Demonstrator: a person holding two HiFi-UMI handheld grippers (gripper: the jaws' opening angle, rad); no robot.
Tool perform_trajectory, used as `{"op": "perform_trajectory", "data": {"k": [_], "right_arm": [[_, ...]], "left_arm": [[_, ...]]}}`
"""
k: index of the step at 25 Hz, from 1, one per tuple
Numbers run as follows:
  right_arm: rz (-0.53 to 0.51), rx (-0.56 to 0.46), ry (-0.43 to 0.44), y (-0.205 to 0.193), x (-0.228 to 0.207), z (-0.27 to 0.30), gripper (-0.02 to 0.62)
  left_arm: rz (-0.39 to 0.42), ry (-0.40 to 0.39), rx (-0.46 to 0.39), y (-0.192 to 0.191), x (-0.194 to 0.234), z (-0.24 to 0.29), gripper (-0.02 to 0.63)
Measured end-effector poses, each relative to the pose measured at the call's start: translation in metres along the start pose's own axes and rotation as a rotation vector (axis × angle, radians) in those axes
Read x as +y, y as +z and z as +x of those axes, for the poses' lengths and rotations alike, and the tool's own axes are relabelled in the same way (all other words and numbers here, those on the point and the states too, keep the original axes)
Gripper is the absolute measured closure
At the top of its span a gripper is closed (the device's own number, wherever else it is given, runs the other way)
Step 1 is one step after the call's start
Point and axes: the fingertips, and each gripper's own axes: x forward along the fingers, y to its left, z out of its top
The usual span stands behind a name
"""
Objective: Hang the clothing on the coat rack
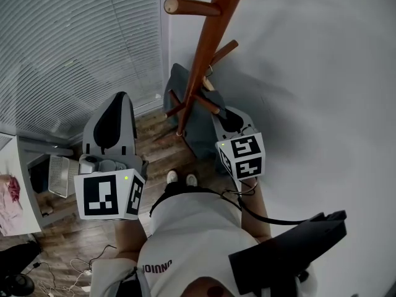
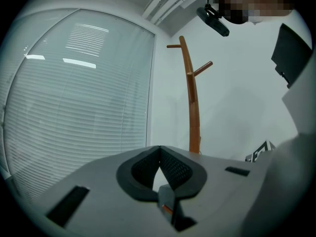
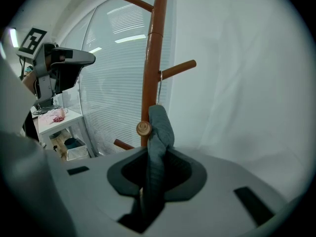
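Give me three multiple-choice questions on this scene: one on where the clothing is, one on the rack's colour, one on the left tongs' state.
1. Where is the grey clothing? A in a basket; B between the right tongs, at the coat rack; C on a chair.
2. What colour is the coat rack? A white; B black; C reddish-brown.
3. How are the left tongs? A closed, empty; B wide open; C gripping cloth.
Answers: 1 B, cloth runs between them; 2 C, wood-toned in every view; 3 A, tips meet, nothing between.

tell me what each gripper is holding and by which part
The right gripper pinches a bunched fold of the grey clothing; the left gripper holds nothing.
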Motion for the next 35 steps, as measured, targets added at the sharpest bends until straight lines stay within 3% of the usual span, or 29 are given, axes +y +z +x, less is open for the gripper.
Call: {"op": "perform_trajectory", "data": {"k": [17, 22, 35], "right_arm": [[-0.099, 0.053, 0.05, -0.004, 0.008, -0.001, 0.514], [-0.106, 0.051, 0.1, -0.004, 0.014, -0.002, 0.431], [-0.144, -0.027, 0.046, 0.018, 0.002, -0.022, 0.413]], "left_arm": [[0.0, -0.028, 0.008, 0.005, -0.008, 0.007, 0.592], [0.005, -0.032, 0.012, 0.005, -0.011, 0.009, 0.592], [0.022, -0.048, 0.017, 0.002, -0.02, 0.013, 0.592]]}}
